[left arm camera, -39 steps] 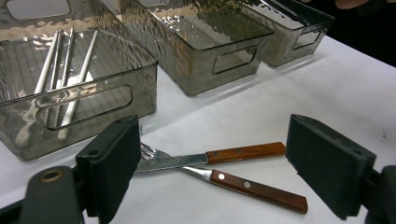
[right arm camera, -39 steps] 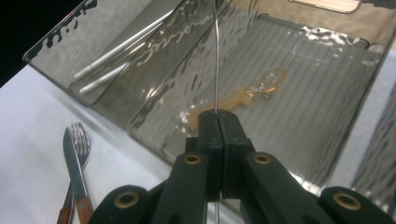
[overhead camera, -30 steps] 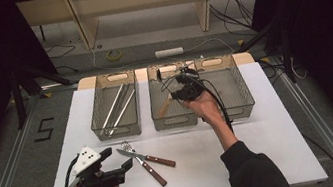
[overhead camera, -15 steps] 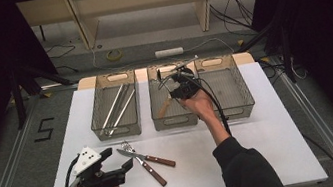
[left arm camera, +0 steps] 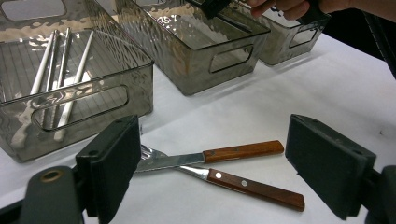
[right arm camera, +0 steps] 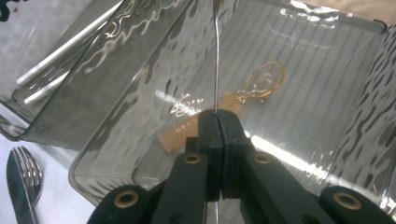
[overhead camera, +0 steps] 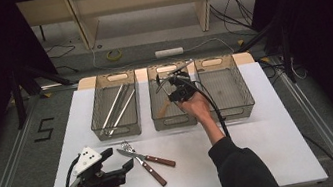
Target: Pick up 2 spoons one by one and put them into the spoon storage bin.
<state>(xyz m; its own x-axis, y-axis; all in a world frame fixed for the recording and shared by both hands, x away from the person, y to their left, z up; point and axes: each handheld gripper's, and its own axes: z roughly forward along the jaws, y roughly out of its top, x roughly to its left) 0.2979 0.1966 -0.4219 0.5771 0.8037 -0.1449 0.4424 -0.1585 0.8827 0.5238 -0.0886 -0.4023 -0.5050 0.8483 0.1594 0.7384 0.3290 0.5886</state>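
A white table [overhead camera: 274,147] carries three smoky clear bins in a row along its far half; the near half and the right side lie bare, with free surface all round the cutlery near the front left. The left bin [overhead camera: 115,106] holds a few long pale sticks, perhaps chopsticks [left arm camera: 56,70]. The middle bin [overhead camera: 171,118] holds a pale wooden utensil [right arm camera: 187,128] lying on its floor. The right bin [overhead camera: 227,89] looks empty.

The right gripper [overhead camera: 177,85] hangs over the middle bin, its jaws pressed together on a thin metal utensil [right arm camera: 216,56] whose slim edge rises straight up from the jaw tips; what kind it is cannot be told.

The left gripper [overhead camera: 116,170] rests low at the front left, jaws spread wide with nothing between them. Just beyond its tips lie two wooden-handled knives [left arm camera: 243,168], crossed, beside a fork [overhead camera: 126,147].
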